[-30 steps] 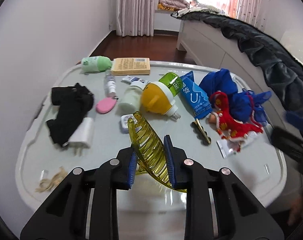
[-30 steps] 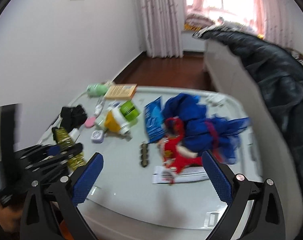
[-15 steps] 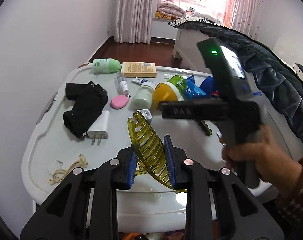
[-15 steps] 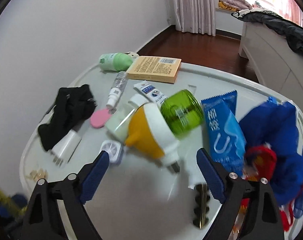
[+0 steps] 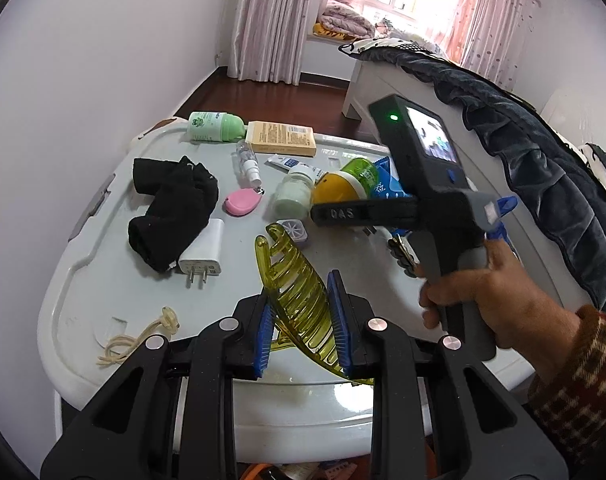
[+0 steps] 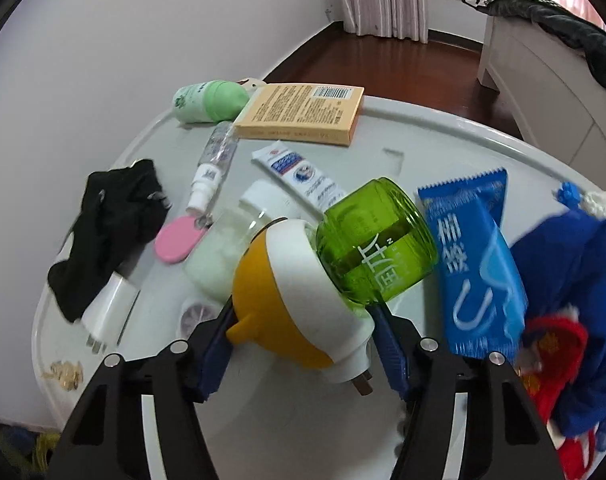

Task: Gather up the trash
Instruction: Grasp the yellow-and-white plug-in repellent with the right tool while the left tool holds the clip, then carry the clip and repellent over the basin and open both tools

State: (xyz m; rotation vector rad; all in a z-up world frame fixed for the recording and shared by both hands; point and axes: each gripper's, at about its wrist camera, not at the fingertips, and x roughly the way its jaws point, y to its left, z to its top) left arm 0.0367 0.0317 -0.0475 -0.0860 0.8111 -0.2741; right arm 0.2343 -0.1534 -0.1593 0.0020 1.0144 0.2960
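Note:
A translucent yellow-green hair claw (image 5: 291, 280) sticks up between the blue pads of my left gripper (image 5: 301, 300), which is shut on it above the near edge of the white table (image 5: 115, 280). In the right wrist view, a plug-in mosquito repeller (image 6: 279, 304) lies on its side, with a yellow and white body and a green bottle (image 6: 377, 240). My right gripper (image 6: 303, 314) straddles the body. Its jaws are closing, and both pads sit against the body's sides. A hand (image 5: 487, 292) holds that gripper.
Lying around the repeller are a black sock (image 5: 171, 208), a white charger (image 5: 201, 256), a pink tag (image 6: 179, 240), a blue packet (image 6: 475, 264), a tan box (image 6: 303, 114), a green bottle (image 6: 207, 102) and blue and red cloth (image 6: 563, 280). Rubber bands (image 5: 139, 336) lie at the near left. A bed stands to the right.
My right gripper swung in from the right and dropped over the repeller, its jaws narrowing from wide apart to the body's sides. The left gripper drew back a little, still holding the claw.

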